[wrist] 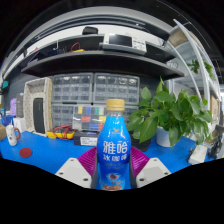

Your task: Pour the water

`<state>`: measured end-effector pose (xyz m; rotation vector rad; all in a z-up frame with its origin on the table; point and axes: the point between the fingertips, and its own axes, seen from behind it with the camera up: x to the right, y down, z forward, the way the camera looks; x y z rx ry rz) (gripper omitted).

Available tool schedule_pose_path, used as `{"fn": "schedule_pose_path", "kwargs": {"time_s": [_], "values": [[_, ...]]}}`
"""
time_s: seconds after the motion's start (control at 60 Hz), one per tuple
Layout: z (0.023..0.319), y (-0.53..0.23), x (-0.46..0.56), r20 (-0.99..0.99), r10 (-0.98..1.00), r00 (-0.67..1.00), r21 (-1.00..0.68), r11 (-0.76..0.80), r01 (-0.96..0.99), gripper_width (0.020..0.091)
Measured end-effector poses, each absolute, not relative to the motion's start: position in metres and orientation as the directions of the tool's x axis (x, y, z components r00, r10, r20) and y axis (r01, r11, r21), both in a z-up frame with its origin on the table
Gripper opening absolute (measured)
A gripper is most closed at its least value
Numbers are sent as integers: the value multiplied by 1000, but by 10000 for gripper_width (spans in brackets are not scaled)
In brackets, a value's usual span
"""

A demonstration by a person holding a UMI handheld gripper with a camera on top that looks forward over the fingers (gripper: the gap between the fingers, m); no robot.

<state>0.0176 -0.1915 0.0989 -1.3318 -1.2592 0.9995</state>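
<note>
Tool (112, 170) clamped on a blue bottle (115, 150), both fingers (74, 171) pressing its sides. Bottle upright, orange cap (116, 104) on top, over a blue table (45, 158). Right of the bottle, a leafy green plant (170, 113). Left of it, small toys (60, 131) and a tan frame (38, 103). Behind, shelves (90, 55) with little drawers (82, 98). Nothing close in front of the bottle.
</note>
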Motion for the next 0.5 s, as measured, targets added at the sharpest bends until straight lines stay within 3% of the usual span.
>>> {"fn": "schedule_pose_path", "kwargs": {"time_s": [0.05, 0.067, 0.083, 0.117, 0.267, 0.5], "values": [[98, -188, 19, 60, 990, 126, -986, 39, 164, 406], [98, -189, 19, 54, 991, 122, -985, 33, 166, 427], [98, -189, 19, 54, 991, 120, -986, 34, 165, 369], [99, -188, 21, 67, 990, 123, -986, 46, 163, 336], [102, -197, 24, 140, 981, 137, -978, 115, 176, 334], [128, -285, 12, 439, 898, 32, -889, 429, 158, 334]]}}
